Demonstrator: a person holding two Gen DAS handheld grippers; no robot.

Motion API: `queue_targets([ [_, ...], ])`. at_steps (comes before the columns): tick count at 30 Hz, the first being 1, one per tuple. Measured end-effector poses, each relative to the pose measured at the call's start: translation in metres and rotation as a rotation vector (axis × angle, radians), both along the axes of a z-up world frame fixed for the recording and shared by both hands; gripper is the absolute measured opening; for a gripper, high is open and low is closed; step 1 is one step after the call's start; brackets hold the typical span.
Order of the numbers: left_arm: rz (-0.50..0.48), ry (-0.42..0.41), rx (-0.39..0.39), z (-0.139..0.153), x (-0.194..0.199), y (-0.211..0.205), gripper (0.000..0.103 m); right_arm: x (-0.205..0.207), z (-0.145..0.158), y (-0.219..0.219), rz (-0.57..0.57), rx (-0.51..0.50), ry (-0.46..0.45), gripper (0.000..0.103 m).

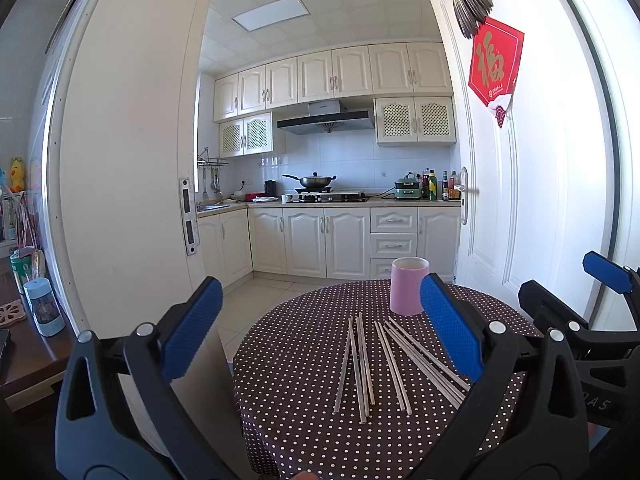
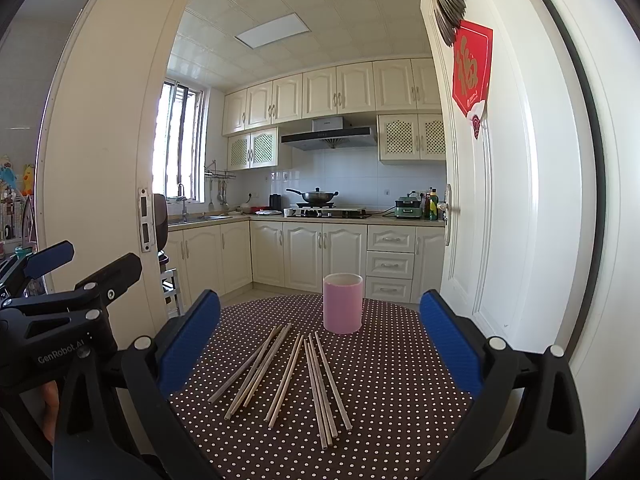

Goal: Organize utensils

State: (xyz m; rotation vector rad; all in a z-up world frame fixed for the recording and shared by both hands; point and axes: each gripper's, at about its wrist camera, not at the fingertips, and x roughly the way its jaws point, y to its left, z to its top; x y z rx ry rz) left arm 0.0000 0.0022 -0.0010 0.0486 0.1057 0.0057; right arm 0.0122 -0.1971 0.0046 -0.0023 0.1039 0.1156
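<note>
My left gripper (image 1: pixel 320 340): jaws spread wide, holding nothing, above the near edge of the table (image 1: pixel 304 440); its blue pads (image 1: pixel 192 328) frame the chopsticks.
My right gripper (image 2: pixel 320 344): jaws also wide apart and empty, at much the same height, just beside the left one.
Step in hand, as I judge it: nothing is gathered yet, so the first pick of chopsticks for the cup.
Chopsticks (image 2: pixel 292 376): loose on the dotted cloth, between me and the cup; one cluster fans left, another lies nearer the middle, several touching or crossing.
Long axis: it runs roughly away from me toward the cup; near ends are spread, far ends converge.
Doing it well: I would turn my jaws across the sticks, close near mid-length on one small bundle, and lift it level before tipping it upright.
Risk: thin sticks may roll or splay as my pads close.
Cup (image 2: pixel 343 303): pink, upright, mouth open upward, just beyond the far tips, not touching them as far as I can tell.
</note>
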Motion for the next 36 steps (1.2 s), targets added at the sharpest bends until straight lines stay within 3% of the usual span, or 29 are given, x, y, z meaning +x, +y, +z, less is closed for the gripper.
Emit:
queue_targets([
  [19,0.014,0.018,0.018,-0.008,0.012,-0.002,0.097,0.014,-0.012,0.000,-0.006,0.002,0.027,0.096],
  [28,0.019,-0.023,0.020,-0.021,0.026,-0.005,0.097,0.038,-0.025,-0.004,-0.029,-0.002,0.053,0.096],
  [36,-0.068,0.073,-0.008,-0.037,0.065,0.000,0.097,0.073,-0.039,-0.006,0.012,-0.013,0.118,0.096],
])
